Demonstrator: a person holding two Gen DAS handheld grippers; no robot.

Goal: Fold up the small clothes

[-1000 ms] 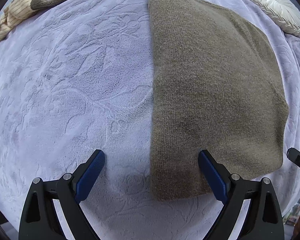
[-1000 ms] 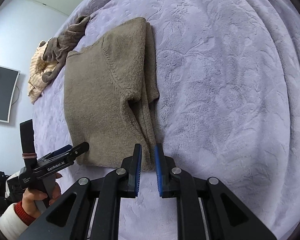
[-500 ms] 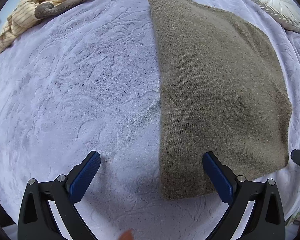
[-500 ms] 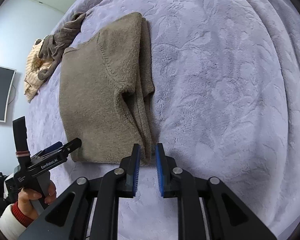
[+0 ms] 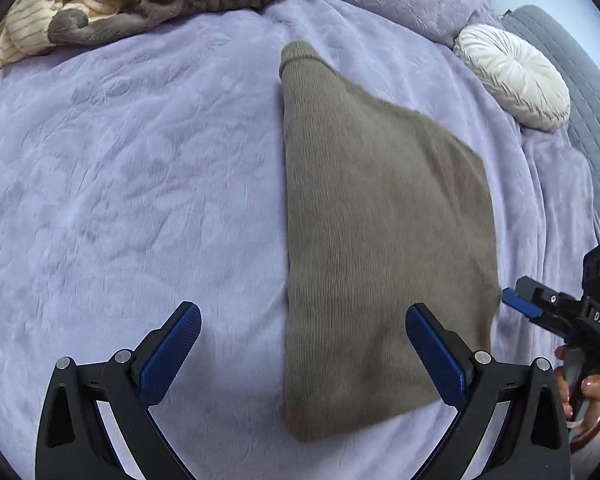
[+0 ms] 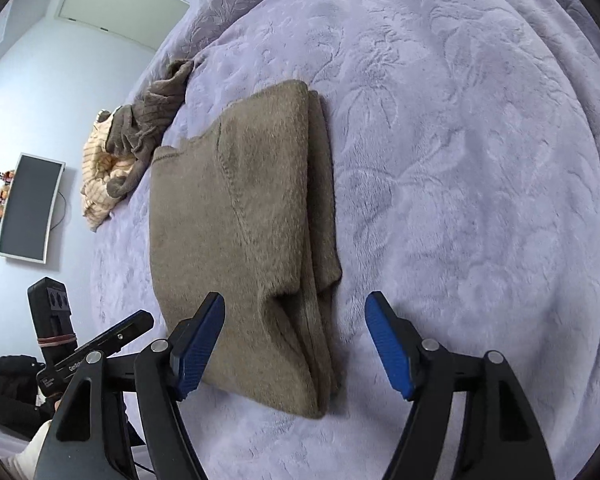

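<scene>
An olive-brown knitted sweater (image 5: pixel 380 220) lies folded lengthwise on the lilac bedspread (image 5: pixel 140 200). My left gripper (image 5: pixel 300 350) hangs open above the sweater's near left edge, touching nothing. In the right wrist view the same sweater (image 6: pixel 240 208) shows its stacked folded edge on the right side. My right gripper (image 6: pixel 294 340) is above that near corner, its jaws opening, with the cloth below them and no pad pressing on it. The right gripper (image 5: pixel 540 308) also shows at the left wrist view's right edge, held by a hand.
A heap of grey and striped cream clothes (image 5: pixel 100 4) lies at the far left of the bed. A round white cushion (image 5: pixel 512 80) sits at the far right. A wall screen (image 6: pixel 28 208) hangs beyond the bed. The left gripper (image 6: pixel 96 344) shows at the right wrist view's lower left.
My right gripper went from shut to wide apart and drew back from the sweater's corner. My left gripper rose and pulled back, so more of the bed and the sweater shows.
</scene>
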